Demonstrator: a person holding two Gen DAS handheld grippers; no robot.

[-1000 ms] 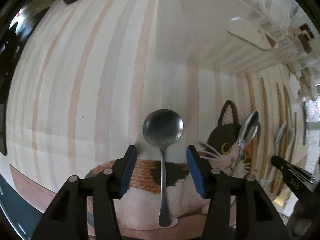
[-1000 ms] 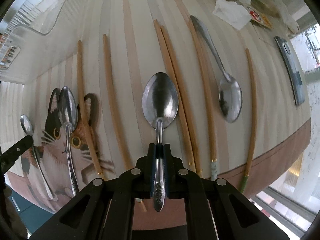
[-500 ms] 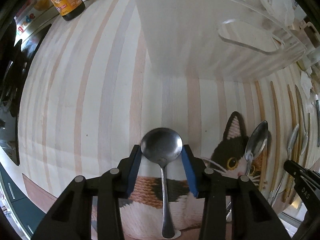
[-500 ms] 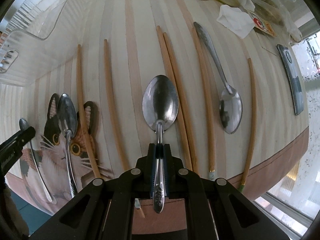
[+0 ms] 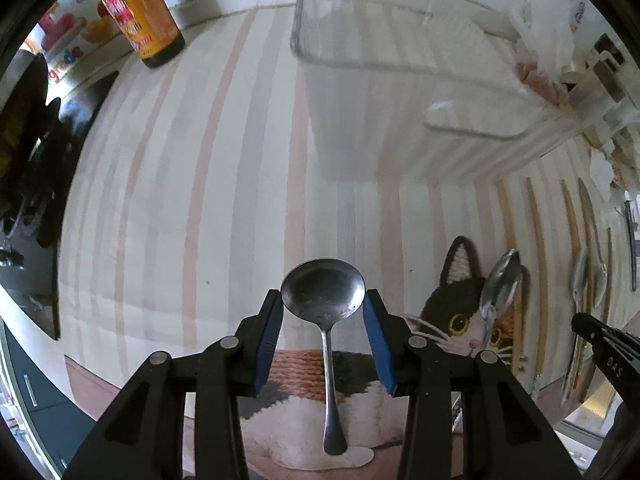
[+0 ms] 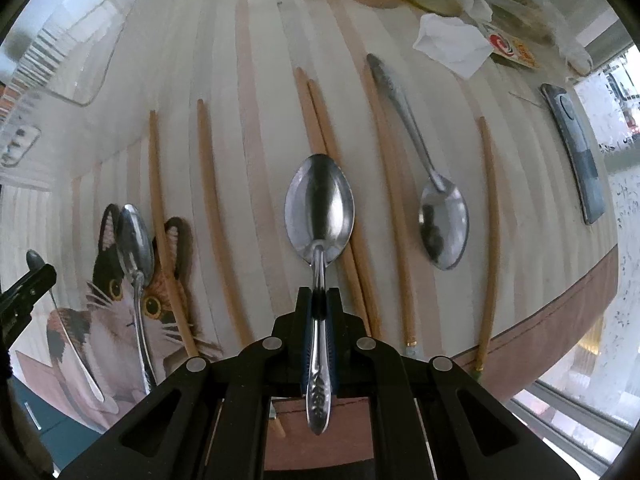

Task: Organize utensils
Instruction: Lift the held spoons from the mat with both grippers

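Left gripper spread around round spoon (contact unclear), right gripper clamping oval spoon

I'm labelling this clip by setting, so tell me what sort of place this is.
Probably a home kitchen or dining table: a striped cat-print tablecloth covered with spoons and chopsticks, a sauce bottle at the back, and a window beside it.

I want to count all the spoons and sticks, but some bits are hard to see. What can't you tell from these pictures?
- Left wrist view: chopsticks and spoons at the right edge are squeezed too thin to count.
- Left wrist view: whether the left tool touches the round spoon; the blue pads hide its edges.
- Right wrist view: the held spoon covers part of two chopsticks.
- Right wrist view: the clear bin is cut off, its inside unseen.
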